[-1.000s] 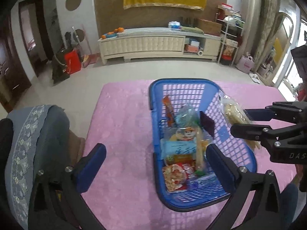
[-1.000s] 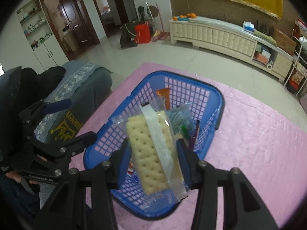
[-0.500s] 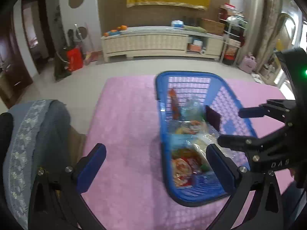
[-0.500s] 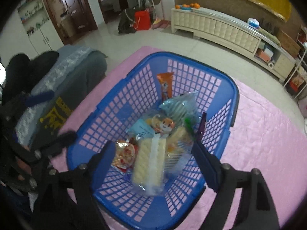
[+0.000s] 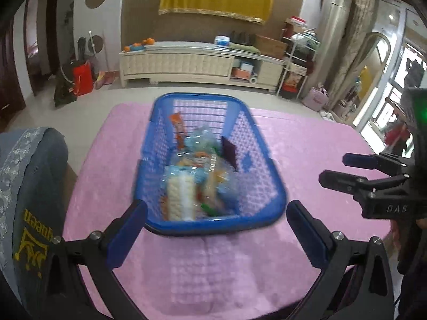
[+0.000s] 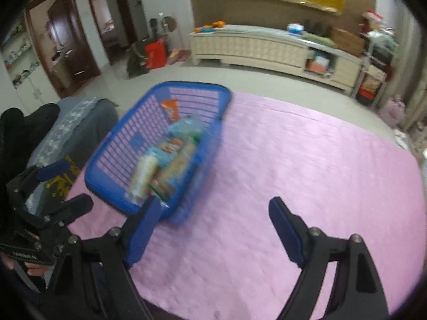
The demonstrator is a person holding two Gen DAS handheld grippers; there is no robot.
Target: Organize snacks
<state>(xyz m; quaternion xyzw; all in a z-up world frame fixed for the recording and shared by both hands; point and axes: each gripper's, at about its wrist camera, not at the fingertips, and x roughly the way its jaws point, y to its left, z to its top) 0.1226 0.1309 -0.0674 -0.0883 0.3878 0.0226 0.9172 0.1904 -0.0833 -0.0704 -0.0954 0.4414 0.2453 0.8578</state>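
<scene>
1. While both views are smeared by motion, the right hand-held gripper [image 6: 213, 229] plainly stands with its blue pads spread wide and nothing between them; its jaws have just been opening, and only bare pink cover shows in the gap.
2. The left hand-held gripper [image 5: 216, 229] is spread just as wide, empty, its pads framing the near end of the blue basket [image 5: 269, 186] without touching it.
3. In the left view the right tool shows at the right edge, well off to the side of the basket, over the pink-covered desk [image 5: 307, 144].
4. The basket stands on the desk toward its left side, its long axis running away from the left camera; in the right view it lies on a diagonal, near end low and left, far end up and right.
5. The cracker pack [image 5: 179, 196] lies inside the basket at its near end, on top of the other snacks. It is a long, pale, dotted biscuit slab in clear wrap with a white strip along its middle, and its long axis runs along the basket's length.
6. Beside it lie more clear-wrapped biscuits, a light blue packet [image 5: 184, 172] and a pack with an orange cartoon print; blur hides the details.
7. Further in, an orange stick pack [image 5: 178, 126] leans against the left wall, pointing up toward the far end, and a dark flat packet [image 5: 230, 152] leans on the right wall.
8. Left of the desk stands a grey-blue covered chair [image 5: 32, 176].
</scene>
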